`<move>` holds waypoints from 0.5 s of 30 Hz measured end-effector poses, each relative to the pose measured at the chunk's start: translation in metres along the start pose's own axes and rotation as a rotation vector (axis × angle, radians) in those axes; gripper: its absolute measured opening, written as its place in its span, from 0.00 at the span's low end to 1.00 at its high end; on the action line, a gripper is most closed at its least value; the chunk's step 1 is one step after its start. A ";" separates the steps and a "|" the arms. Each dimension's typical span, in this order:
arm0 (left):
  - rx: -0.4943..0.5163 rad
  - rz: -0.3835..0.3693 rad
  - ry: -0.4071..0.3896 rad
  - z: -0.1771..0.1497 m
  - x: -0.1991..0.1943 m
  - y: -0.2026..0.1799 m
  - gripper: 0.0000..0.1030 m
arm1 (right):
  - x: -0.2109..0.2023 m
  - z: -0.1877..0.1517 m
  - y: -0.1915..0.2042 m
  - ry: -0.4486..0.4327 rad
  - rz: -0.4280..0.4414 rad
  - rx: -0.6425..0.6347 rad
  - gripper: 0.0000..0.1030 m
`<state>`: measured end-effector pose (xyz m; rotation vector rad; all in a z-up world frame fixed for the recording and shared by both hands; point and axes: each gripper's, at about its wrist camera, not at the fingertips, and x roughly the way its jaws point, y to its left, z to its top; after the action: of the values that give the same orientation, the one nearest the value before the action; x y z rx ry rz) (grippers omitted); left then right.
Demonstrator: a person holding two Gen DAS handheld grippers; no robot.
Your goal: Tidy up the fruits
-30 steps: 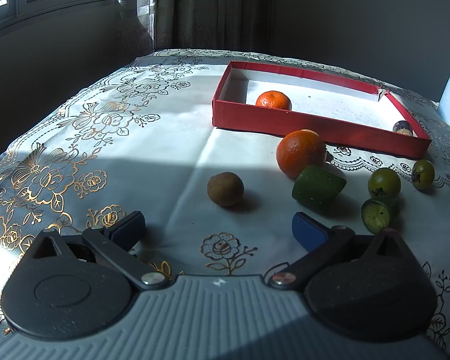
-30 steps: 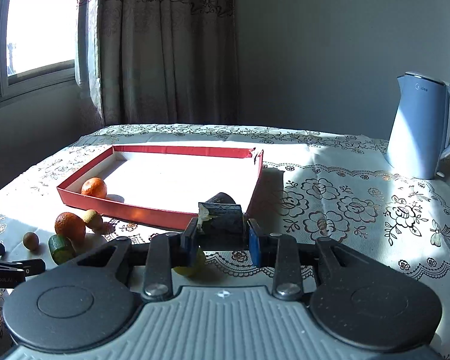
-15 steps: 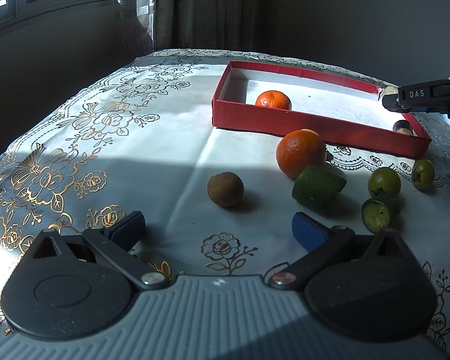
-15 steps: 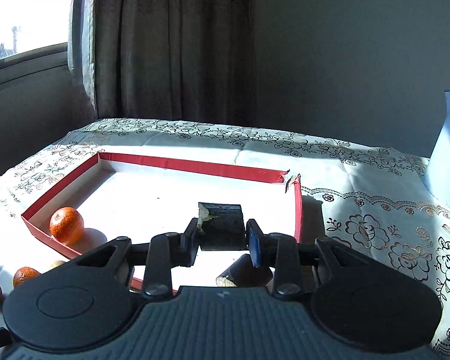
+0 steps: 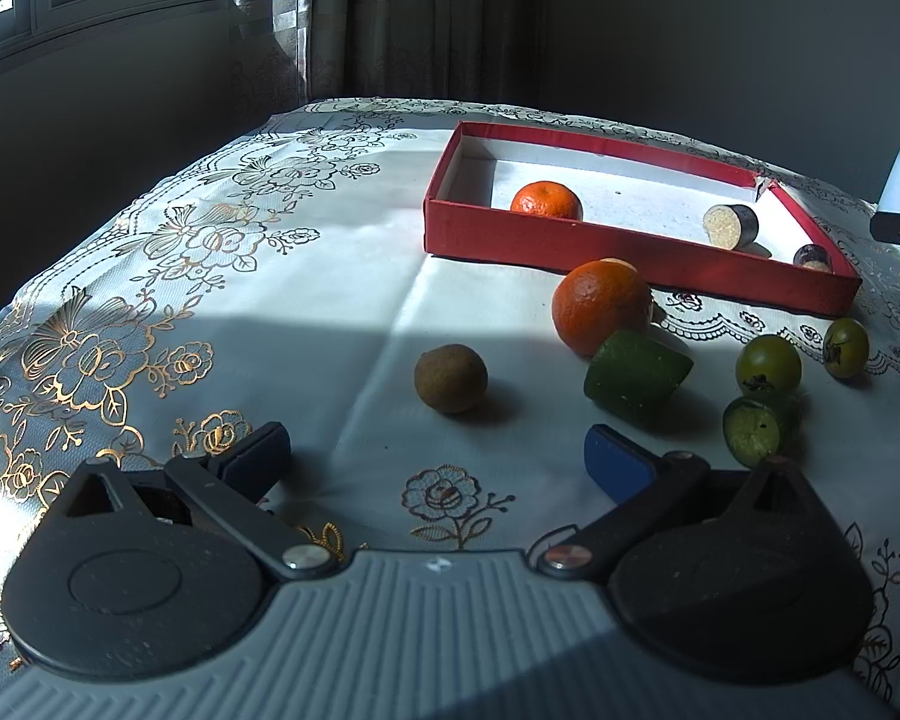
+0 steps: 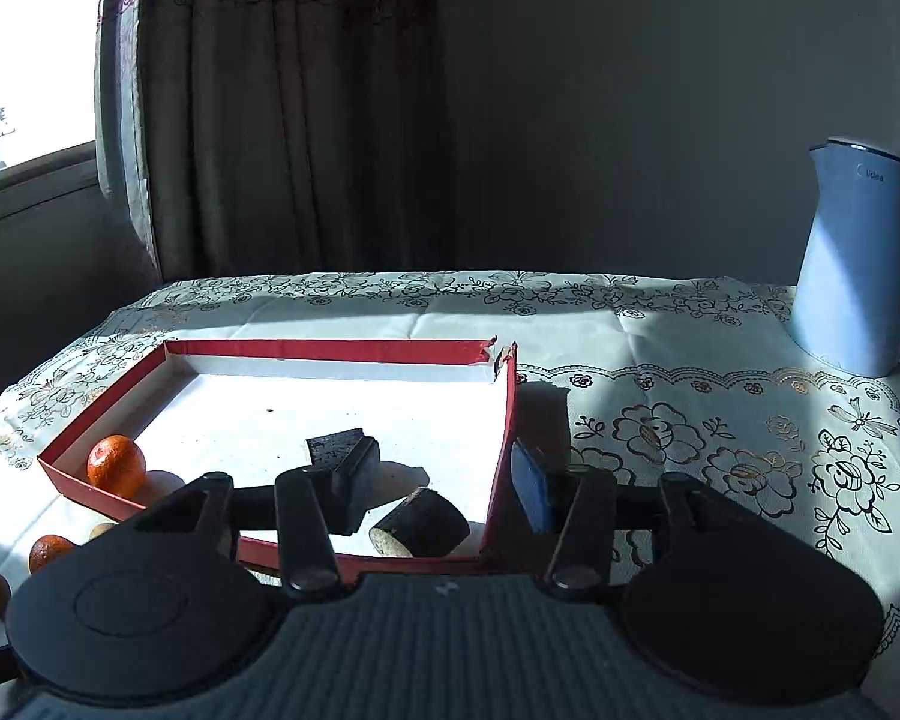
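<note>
kettle (image 6: 858,264): pale blue, upright, far right on table | tablecloth (image 5: 306,276): white, gold and dark floral print, covers table, part sunlit | curtain (image 6: 282,108): dark patterned, hanging behind table | window (image 6: 30,48): bright, far left | wall (image 6: 630,108): plain grey

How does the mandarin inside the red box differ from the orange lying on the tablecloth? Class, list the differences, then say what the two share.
The mandarin lies inside the red box, while the orange lies outside it on the tablecloth. The mandarin looks smaller; the orange looks larger, though it is also nearer the camera. The mandarin lies alone, while the orange appears to touch a cut green fruit. Both are round, orange and whole.
</note>
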<state>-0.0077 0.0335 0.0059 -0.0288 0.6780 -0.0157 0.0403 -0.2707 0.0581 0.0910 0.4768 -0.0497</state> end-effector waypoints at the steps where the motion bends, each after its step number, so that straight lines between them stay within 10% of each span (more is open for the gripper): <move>1: 0.000 -0.001 0.000 0.000 0.000 0.000 1.00 | -0.006 -0.005 -0.007 0.002 -0.016 0.006 0.68; 15: -0.002 -0.002 -0.001 0.000 0.000 0.000 1.00 | -0.010 -0.060 -0.031 0.187 -0.109 0.025 0.86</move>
<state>-0.0076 0.0334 0.0055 -0.0315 0.6769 -0.0164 0.0021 -0.2955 0.0070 0.0944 0.6678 -0.1550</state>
